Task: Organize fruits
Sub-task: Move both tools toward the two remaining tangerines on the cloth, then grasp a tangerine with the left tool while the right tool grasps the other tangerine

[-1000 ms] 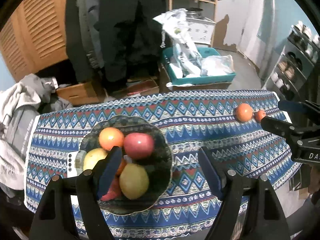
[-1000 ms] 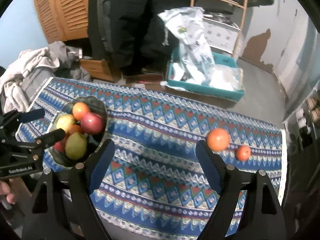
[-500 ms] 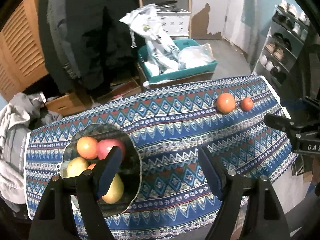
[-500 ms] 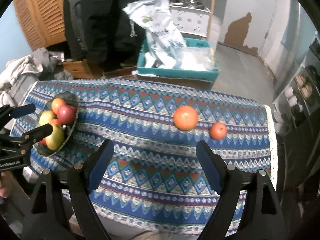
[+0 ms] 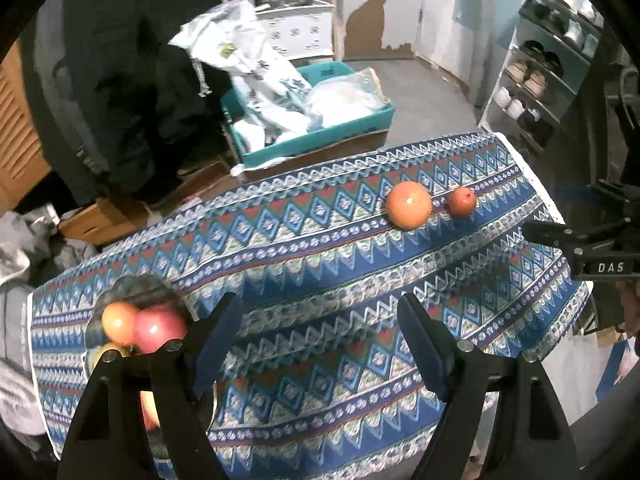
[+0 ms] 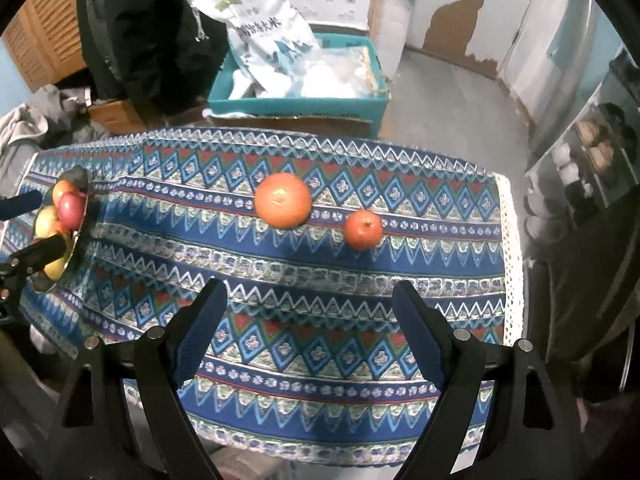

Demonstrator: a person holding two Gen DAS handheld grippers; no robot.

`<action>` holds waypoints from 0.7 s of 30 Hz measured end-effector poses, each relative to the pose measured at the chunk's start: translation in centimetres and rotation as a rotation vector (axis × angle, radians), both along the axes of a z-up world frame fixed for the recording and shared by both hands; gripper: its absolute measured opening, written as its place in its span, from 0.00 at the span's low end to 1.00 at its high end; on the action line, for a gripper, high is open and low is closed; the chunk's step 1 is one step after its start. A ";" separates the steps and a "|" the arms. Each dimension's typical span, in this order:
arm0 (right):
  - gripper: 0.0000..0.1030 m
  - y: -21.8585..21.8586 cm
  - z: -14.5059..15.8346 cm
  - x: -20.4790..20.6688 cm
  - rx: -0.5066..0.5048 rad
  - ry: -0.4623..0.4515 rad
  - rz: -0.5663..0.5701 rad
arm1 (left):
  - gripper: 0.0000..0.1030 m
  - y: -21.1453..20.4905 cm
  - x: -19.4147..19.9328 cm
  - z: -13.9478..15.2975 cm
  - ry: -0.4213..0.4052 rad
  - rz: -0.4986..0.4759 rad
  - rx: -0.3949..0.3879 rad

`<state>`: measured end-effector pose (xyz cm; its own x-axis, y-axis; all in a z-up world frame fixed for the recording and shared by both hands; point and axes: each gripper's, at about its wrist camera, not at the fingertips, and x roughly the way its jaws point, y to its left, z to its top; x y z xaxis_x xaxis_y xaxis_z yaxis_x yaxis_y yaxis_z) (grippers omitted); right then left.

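A big orange (image 6: 283, 200) and a smaller orange (image 6: 363, 229) lie side by side on the patterned blue tablecloth (image 6: 320, 360). My right gripper (image 6: 310, 294) hangs open and empty above the cloth, just short of both. A dark bowl (image 5: 132, 286) at the table's left end holds a red apple (image 5: 158, 330) and several yellow and orange fruits. My left gripper (image 5: 320, 312) is open and empty, and its left finger covers part of the bowl. From the left wrist the big orange (image 5: 409, 205) and the small orange (image 5: 462, 201) lie far right.
Beyond the table a teal crate (image 5: 312, 136) with white bags sits on the floor. A person in dark clothes (image 5: 120, 80) stands behind the table. A shoe rack (image 5: 540, 64) lines the right wall. Grey clothes (image 6: 24, 128) are piled at the left. The cloth's lace edge (image 6: 510, 240) marks the table's right end.
Both grippers have moved right along the table. The bowl has slid to the left edge of both views and the two oranges have come nearer. The jaws stay open.
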<state>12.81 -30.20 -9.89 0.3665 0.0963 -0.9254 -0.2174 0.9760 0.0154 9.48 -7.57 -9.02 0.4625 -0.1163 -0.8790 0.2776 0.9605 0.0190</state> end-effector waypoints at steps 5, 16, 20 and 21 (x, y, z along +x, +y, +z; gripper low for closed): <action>0.81 -1.9 -1.1 2.7 0.017 0.049 0.002 | 0.79 -2.5 2.5 -1.3 0.039 -0.036 0.025; 0.81 -4.5 -6.7 7.5 0.051 0.138 -0.041 | 0.79 -6.3 8.0 -5.3 0.126 -0.089 0.006; 0.81 -4.7 -9.2 8.8 0.066 0.171 -0.048 | 0.79 -7.5 9.7 -6.4 0.144 -0.102 -0.011; 0.81 -4.7 -9.8 9.0 0.061 0.176 -0.047 | 0.79 -7.9 10.1 -6.8 0.145 -0.109 -0.012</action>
